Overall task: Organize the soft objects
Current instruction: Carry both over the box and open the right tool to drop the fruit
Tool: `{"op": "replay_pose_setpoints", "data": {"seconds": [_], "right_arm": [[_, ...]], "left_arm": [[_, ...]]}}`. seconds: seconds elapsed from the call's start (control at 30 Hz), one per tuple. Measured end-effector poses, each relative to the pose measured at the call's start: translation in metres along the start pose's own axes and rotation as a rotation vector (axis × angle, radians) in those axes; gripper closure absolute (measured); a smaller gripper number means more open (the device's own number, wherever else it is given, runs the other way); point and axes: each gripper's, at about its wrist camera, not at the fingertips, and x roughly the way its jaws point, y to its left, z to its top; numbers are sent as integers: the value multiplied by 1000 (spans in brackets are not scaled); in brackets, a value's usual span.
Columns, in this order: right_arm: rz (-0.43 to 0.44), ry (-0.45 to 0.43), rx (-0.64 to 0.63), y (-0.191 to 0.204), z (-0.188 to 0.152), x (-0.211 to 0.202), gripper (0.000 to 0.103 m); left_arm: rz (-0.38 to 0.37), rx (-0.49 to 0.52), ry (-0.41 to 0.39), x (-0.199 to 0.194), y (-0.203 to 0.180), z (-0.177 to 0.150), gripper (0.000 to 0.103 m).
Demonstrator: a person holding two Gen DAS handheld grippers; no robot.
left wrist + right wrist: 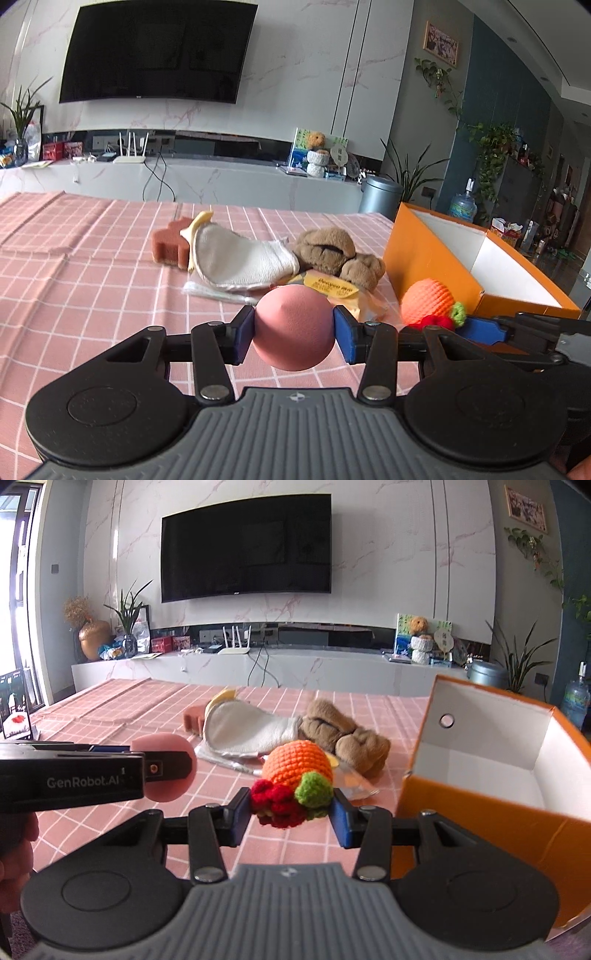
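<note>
Sponge (293, 326), pink, smooth, egg-shaped; crochet fruit (297, 775), orange, ribbed.

one pink ball (293, 326), one crocheted orange (301, 766), one teddy bear (338, 256), one orange box (491, 775)

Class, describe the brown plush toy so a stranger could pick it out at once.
Start at the pink checked tablecloth, then find the open orange box. Just left of it lies the brown plush toy, beside a white cloth; it alone is furry and brown.
</note>
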Motion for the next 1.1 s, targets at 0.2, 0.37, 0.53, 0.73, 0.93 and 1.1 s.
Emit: {"op": "replay_pose_setpoints", "data": {"seconds": [0.2, 0.37, 0.53, 0.73, 0.93, 1.1], "right_arm": [[-36, -39, 4, -23, 18, -21, 58], [-67, -44, -1, -55, 39, -35, 58], [-84, 7, -48, -92, 61, -39, 58], [-106, 157, -160, -130, 77, -32, 58], [-142, 308, -181, -168, 80, -8, 58], [-133, 429, -183, -191, 75, 22, 58]], "left_arm": [[-33, 17, -27, -4, -15, 18, 51], [-95, 49, -43, -1, -36, 38, 51], [-194, 146, -37, 13, -72, 60, 51], [-351, 236, 103, 58, -115, 82, 51], [-432, 376, 192, 98, -156, 90, 51], [-451, 524, 281, 124, -187, 83, 51]]}}
